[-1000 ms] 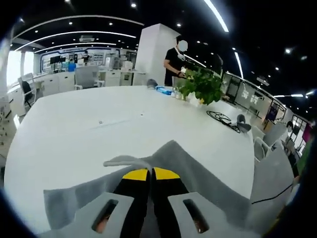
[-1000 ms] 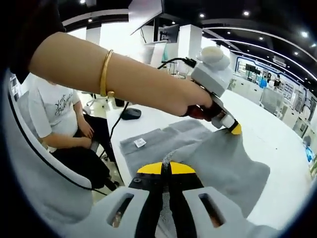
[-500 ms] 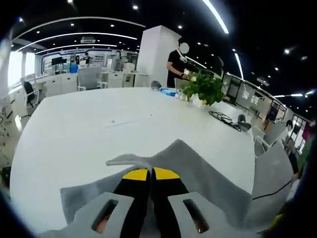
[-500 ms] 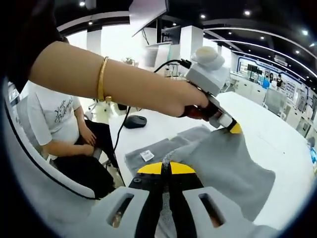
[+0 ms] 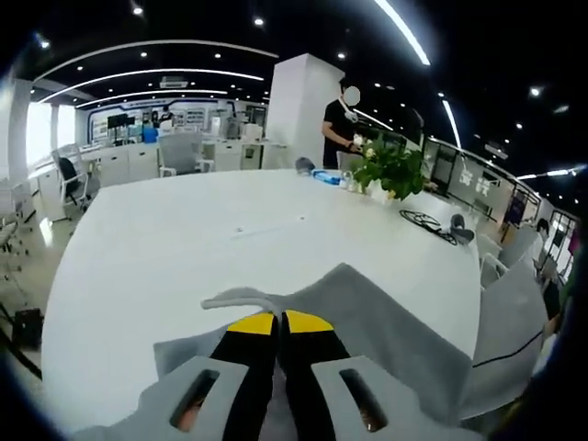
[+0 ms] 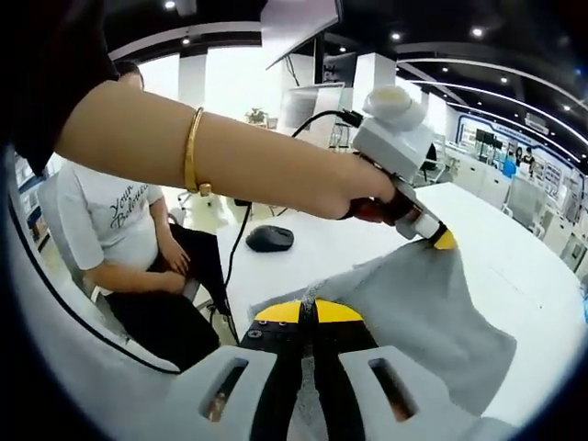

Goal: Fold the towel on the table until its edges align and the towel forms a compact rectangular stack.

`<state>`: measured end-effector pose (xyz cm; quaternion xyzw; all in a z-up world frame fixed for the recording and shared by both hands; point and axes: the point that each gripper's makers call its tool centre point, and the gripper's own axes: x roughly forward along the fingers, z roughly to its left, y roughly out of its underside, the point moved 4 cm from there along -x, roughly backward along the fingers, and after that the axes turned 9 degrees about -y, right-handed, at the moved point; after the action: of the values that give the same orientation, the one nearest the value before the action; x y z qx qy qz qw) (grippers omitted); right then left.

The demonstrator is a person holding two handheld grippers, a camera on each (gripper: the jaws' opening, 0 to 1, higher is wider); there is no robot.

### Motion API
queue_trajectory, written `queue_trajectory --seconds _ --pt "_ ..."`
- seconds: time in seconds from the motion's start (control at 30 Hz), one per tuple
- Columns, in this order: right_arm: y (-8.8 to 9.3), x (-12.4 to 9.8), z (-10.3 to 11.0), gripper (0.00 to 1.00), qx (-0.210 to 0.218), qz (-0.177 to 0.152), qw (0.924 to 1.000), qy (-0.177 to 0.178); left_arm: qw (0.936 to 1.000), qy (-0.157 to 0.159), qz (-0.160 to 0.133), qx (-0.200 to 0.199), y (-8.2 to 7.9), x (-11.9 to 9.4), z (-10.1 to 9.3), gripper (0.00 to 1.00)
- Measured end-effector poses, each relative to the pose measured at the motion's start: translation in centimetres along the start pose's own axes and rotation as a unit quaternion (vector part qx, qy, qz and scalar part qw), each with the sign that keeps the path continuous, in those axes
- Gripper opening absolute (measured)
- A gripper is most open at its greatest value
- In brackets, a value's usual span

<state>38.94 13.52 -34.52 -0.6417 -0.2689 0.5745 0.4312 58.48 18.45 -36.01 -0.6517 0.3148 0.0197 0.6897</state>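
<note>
A grey towel hangs lifted above the white table, held by both grippers. My left gripper is shut on one towel edge, a fold of cloth sticking out past its yellow tips. In the right gripper view, my right gripper is shut on another edge of the towel. The left gripper shows there too, held by a hand at the upper right, pinching the towel's far corner. The cloth stretches between the two grippers.
A seated person in a white shirt is beside the table near a black mouse and cable. A potted plant, bottles and a coiled cable stand at the table's far side. A person stands behind it.
Both grippers have carried the towel further up and across; the lower layer with its white label has dropped from the right gripper view. Both stay shut on the cloth.
</note>
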Motion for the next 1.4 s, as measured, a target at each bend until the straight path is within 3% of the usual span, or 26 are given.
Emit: queue_trajectory --seconds 0.3,0.47,0.63,1.0,1.4 --pt "-1.2 2.2 1.1 0.0 -0.007 -0.004 0.9997 -0.025 0.9998 -0.018 0.001 -0.005 0.8 -1.5 2.4 0.01" --pt "-0.8 4.1 1.4 0.0 -0.014 0.008 0.9993 -0.033 0.9995 -0.027 0.009 -0.011 1.6 -1.6 3.5 0.01" --pt "0.6 5.9 1.6 0.0 0.003 0.019 0.999 -0.041 0.999 -0.033 0.03 -0.008 3.7 -0.9 5.2 0.01" --pt "2.9 8.8 2.3 0.0 0.015 0.05 0.9971 -0.056 0.9957 -0.046 0.063 -0.051 8.9 -0.3 7.9 0.02" --pt "4.2 10.3 2.2 0.0 0.019 0.069 0.9953 -0.066 0.9924 -0.057 0.093 -0.056 11.3 0.6 8.2 0.02"
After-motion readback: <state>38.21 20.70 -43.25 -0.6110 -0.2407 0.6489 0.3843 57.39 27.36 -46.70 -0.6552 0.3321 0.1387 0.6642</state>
